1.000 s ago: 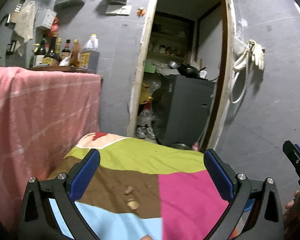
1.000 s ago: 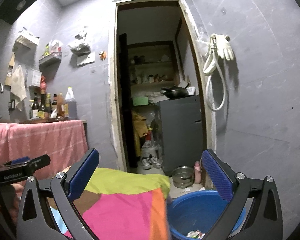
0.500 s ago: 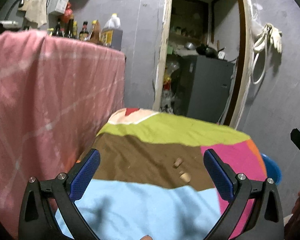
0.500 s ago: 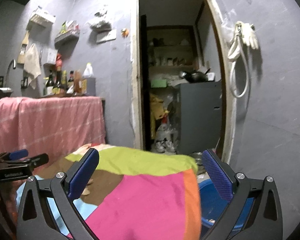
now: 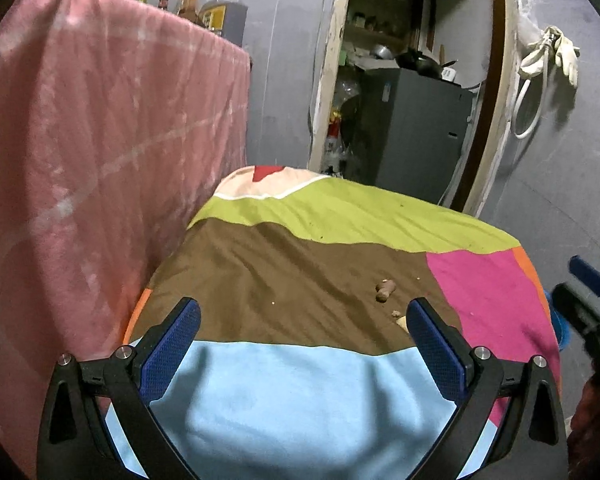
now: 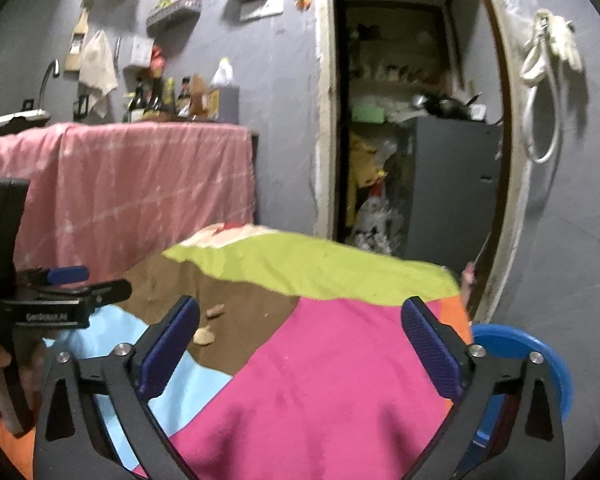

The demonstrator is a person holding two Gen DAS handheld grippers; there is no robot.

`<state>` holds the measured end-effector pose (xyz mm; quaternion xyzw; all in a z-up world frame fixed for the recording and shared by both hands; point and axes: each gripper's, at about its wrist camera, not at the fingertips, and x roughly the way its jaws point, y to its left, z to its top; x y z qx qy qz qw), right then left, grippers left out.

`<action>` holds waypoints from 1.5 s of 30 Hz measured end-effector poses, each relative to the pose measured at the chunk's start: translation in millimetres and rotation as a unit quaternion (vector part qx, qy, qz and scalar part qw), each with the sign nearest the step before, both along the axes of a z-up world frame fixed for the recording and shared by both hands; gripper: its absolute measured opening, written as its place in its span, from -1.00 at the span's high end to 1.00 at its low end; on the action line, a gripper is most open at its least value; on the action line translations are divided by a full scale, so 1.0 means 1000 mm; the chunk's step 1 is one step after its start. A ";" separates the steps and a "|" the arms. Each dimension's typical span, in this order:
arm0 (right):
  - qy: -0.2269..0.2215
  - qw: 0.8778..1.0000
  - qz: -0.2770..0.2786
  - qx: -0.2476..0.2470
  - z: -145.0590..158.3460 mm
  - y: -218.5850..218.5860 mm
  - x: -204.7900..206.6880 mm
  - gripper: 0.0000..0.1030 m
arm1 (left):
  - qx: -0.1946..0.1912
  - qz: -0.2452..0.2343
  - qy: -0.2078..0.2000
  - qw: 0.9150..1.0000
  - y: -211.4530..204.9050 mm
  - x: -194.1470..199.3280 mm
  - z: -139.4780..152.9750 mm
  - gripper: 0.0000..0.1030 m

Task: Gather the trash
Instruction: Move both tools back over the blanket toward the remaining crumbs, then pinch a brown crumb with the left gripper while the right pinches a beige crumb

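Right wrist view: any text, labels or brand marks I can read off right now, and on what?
"GenRobot.AI", blurred, so roughly read: white lettering on the black body of the left gripper.
Bottles on the pink-draped counter: labels too blurred to read.
Yellow label on the big jug, left wrist view: too small to read.
Nothing else legible.

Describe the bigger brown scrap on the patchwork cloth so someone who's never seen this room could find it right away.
Find the table under the patchwork cloth of lime green, brown, pink and light blue panels. On the brown panel, near its border with the pink one, lies a small, lumpy brown scrap. It is darker, longer and farther from the light blue panel than the paler tan scrap beside it.
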<state>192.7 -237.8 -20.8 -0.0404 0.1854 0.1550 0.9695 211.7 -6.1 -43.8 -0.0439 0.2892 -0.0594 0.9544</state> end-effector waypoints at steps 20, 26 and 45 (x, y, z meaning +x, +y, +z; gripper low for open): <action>0.200 0.964 0.145 -0.092 -0.055 0.087 0.075 0.20 | -0.005 0.000 0.055 0.998 0.013 0.046 -0.015 -0.81; 0.215 0.964 0.134 -0.079 -0.058 0.081 0.082 0.60 | -0.009 -0.023 0.062 0.998 0.007 0.050 -0.015 -0.50; 0.193 0.979 0.051 -0.033 -0.054 0.012 0.081 0.62 | 0.056 -0.144 0.086 0.984 -0.064 0.068 -0.028 0.07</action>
